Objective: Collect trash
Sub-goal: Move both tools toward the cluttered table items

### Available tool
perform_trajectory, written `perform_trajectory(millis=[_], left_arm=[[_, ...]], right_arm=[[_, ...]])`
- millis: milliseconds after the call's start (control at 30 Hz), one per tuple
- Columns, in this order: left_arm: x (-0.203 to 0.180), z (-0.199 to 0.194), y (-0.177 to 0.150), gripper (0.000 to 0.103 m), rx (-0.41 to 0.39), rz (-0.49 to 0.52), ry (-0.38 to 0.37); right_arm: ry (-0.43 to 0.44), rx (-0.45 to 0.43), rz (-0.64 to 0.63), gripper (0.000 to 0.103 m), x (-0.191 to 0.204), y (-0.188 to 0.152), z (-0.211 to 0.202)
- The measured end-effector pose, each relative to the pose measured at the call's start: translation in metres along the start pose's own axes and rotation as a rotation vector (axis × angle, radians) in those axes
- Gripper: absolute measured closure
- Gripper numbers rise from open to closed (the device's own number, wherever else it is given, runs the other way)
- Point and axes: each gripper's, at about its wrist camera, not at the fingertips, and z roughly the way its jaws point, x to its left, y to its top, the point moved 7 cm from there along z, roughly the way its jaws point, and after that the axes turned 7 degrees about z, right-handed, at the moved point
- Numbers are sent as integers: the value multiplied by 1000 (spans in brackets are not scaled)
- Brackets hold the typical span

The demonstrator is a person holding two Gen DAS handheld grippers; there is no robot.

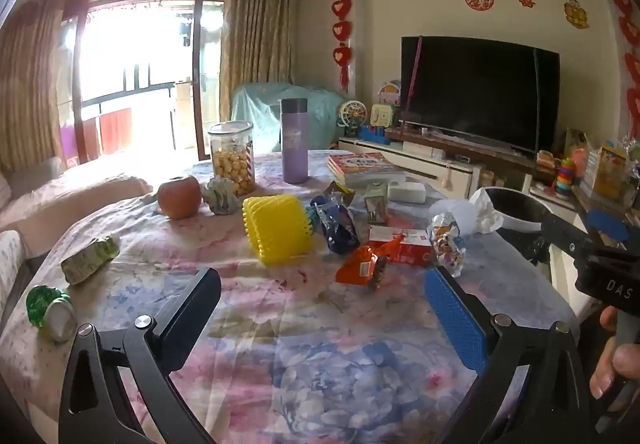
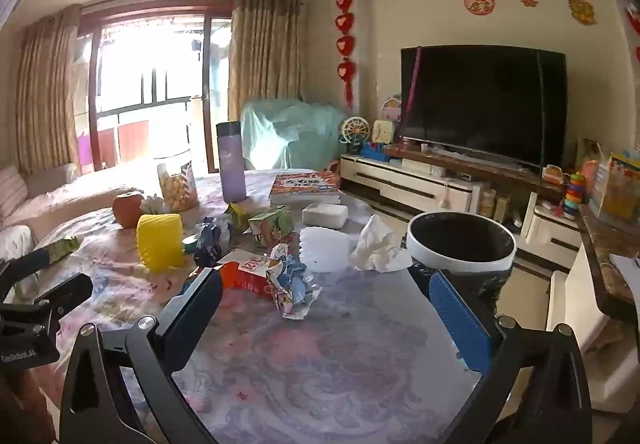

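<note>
Litter lies across a floral-clothed table (image 1: 280, 324): an orange wrapper (image 1: 362, 266), a red carton (image 1: 400, 244), a crumpled foil wrapper (image 1: 448, 240), a blue packet (image 1: 336, 224), a green packet (image 1: 90, 258) and a crushed green can (image 1: 50, 310). My left gripper (image 1: 324, 298) hovers open over the near cloth, nothing between its fingers. My right gripper (image 2: 326, 302) is open too, just short of the crumpled wrapper (image 2: 294, 284) and red carton (image 2: 248, 270). A white tissue (image 2: 376, 248) lies by the black-lined bin (image 2: 460, 244) at the table's right edge.
An apple (image 1: 178, 195), a snack jar (image 1: 232, 155), a purple flask (image 1: 294, 139), a yellow ribbed toy (image 1: 276, 228), books (image 1: 364, 165) and a white box (image 1: 406, 191) share the table. A TV (image 2: 480, 103) and low cabinet stand behind.
</note>
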Motion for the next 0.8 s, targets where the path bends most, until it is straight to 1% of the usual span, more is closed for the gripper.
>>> perform_trajectory(millis=[67, 133, 167, 233, 267, 300, 367, 800], left_arm=[[-4, 3, 1, 1, 1, 5, -2], [-13, -4, -1, 1, -16, 5, -10], [-12, -9, 0, 1, -24, -5, -18], [-8, -16, 3, 1, -28, -21, -34], [-7, -19, 5, 1, -29, -22, -39], [-7, -21, 4, 1, -30, -26, -42], [-6, -19, 4, 1, -16, -28, -46], [-7, -15, 5, 1, 1, -36, -52]], right_arm=[[-2, 18, 10, 0, -1, -4, 1], [18, 30, 36, 0, -4, -4, 2], [15, 4, 55, 0, -7, -2, -4], [8, -15, 54, 0, -7, -2, -12], [-2, 4, 64, 0, -9, -4, -8], [-1, 1, 62, 0, -10, -2, -11], [-3, 1, 55, 0, -10, -4, -12], [6, 19, 60, 0, -13, -8, -12]])
